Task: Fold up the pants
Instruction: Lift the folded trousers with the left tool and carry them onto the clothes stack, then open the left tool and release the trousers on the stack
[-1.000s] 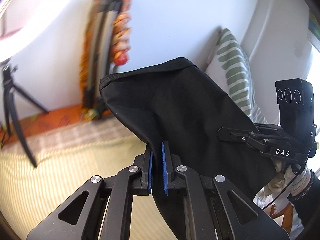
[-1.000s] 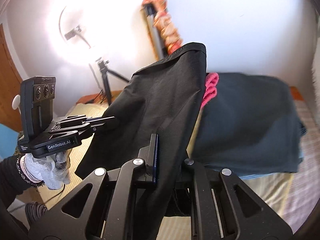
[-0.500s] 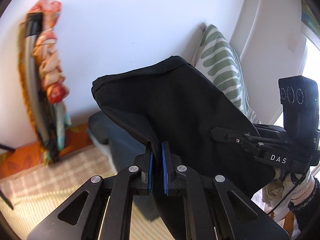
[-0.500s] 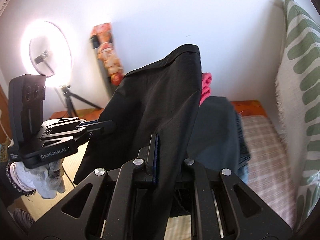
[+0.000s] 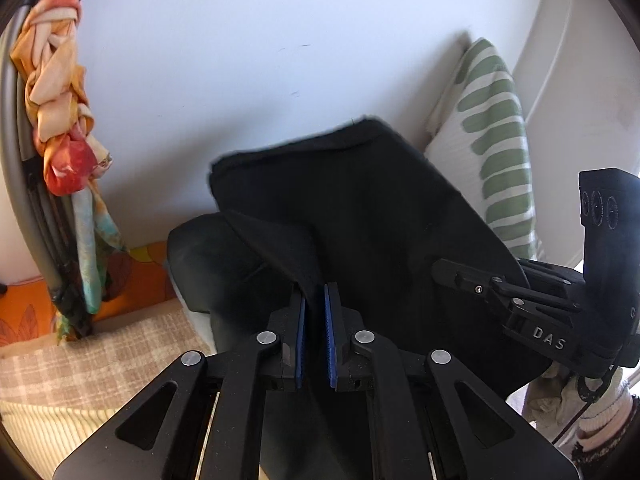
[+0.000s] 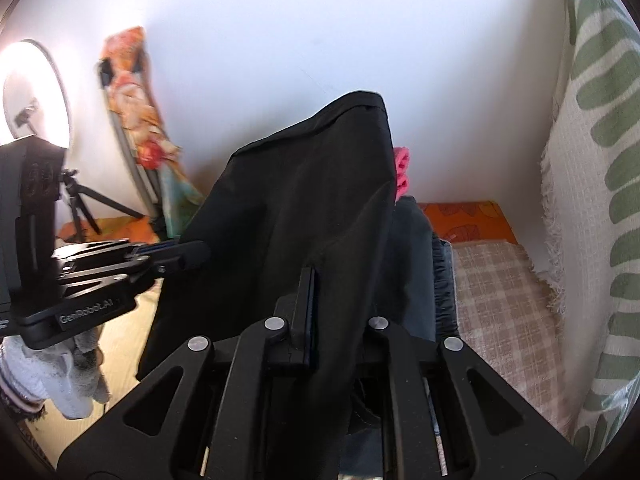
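Observation:
The black pants (image 5: 360, 208) hang folded in the air, held by both grippers. My left gripper (image 5: 314, 300) is shut on the pants' edge, cloth pinched between its blue pads. My right gripper (image 6: 320, 280) is shut on the other edge of the pants (image 6: 312, 184); cloth drapes over and hides its right finger. Each gripper shows in the other's view: the right one (image 5: 444, 270) at the right, the left one (image 6: 196, 250) at the left.
A stack of folded dark clothes (image 6: 416, 248) with a pink item (image 6: 401, 170) lies on the checked bed cover (image 6: 504, 300) below the pants. A green-striped pillow (image 5: 496, 152) leans on the wall at the right. A colourful cloth on a folded frame (image 5: 60, 120) and a ring light (image 6: 36, 92) stand at the left.
Both grippers have swung to the right with the pants held between them, from over the yellow mat to over the stack of dark clothes. Their grips have not changed.

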The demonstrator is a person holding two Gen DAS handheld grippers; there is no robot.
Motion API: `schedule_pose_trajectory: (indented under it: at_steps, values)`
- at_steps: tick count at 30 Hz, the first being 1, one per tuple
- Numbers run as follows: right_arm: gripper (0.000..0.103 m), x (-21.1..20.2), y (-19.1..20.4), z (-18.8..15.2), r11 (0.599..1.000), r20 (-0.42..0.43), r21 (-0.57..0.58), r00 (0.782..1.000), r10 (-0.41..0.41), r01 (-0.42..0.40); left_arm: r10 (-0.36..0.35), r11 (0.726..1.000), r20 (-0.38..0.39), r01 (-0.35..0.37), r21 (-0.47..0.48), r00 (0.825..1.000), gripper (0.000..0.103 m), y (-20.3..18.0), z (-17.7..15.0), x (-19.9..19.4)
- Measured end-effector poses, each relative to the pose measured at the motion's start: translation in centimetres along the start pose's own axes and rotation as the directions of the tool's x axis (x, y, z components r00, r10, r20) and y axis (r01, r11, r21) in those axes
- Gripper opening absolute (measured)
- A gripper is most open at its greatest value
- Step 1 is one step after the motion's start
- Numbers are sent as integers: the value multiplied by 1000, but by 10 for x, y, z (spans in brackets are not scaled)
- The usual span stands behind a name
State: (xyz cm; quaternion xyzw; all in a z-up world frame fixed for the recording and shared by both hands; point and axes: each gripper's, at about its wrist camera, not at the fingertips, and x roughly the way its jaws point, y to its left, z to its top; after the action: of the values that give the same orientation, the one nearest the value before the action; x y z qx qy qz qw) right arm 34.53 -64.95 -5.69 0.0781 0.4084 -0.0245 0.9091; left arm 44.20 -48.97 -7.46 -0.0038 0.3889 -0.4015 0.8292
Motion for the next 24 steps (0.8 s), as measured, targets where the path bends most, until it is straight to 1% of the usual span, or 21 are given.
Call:
schedule_pose_trajectory:
  at_steps: [1, 3, 4, 5, 6, 7, 10, 12, 15, 17, 18, 20, 21, 22, 24]
  values:
    - [16, 5, -3, 0, 1000, -13, 10, 1000, -24, 24, 17, 1000, 0, -17, 9, 1000, 11, -1, 1, 1]
    - [20, 14, -9, -1, 996, -42, 26, 996, -80, 81, 17, 1000, 9, -17, 21, 1000, 14, -5, 2, -1]
    - [31, 16, -11, -2, 993, -49, 35, 993, -109, 110, 8, 1000, 8, -8, 29, 1000, 21, -8, 3, -3]
    - [37, 15, -12, -2, 990, -45, 40, 990, -130, 132, 18, 999, 11, -19, 45, 1000, 39, -11, 4, -6]
    - [42, 12, -12, -2, 989, -26, 44, 989, -143, 144, 34, 998, 22, -35, 58, 999, 48, -13, 4, -9]
    - [42, 8, -12, -2, 989, -12, 46, 990, -142, 143, 35, 997, 32, -37, 62, 999, 53, -13, 5, -10]
    - [46, -1, -10, -3, 989, 0, 74, 991, -132, 132, 30, 998, 48, -33, 61, 998, 53, -15, 5, -24]
    - [46, -6, -8, -4, 987, 1, 80, 990, -138, 137, 28, 998, 48, -31, 57, 998, 53, -16, 6, -30]
    - [46, -20, -1, -6, 986, 13, 85, 989, -144, 143, 28, 997, 57, -33, 73, 998, 53, -21, 2, -50]
    - [46, -30, 5, -7, 986, 21, 91, 990, -140, 137, 28, 996, 66, -33, 87, 997, 59, -28, 0, -62]
    - [46, -37, 9, -7, 987, 26, 91, 990, -137, 134, 30, 995, 72, -36, 92, 997, 60, -31, 0, -68]
    - [51, -50, 16, -7, 987, 36, 88, 989, -141, 137, 33, 994, 86, -41, 100, 996, 61, -35, -3, -85]
    - [58, -60, 21, -8, 987, 44, 86, 989, -142, 138, 34, 994, 92, -43, 102, 995, 61, -37, -5, -95]
    - [60, -67, 24, -8, 987, 52, 83, 988, -143, 139, 35, 993, 100, -45, 105, 994, 63, -40, -7, -104]
    - [61, -85, 34, -10, 987, 69, 72, 986, -149, 144, 44, 992, 109, -56, 110, 993, 65, -44, -11, -119]
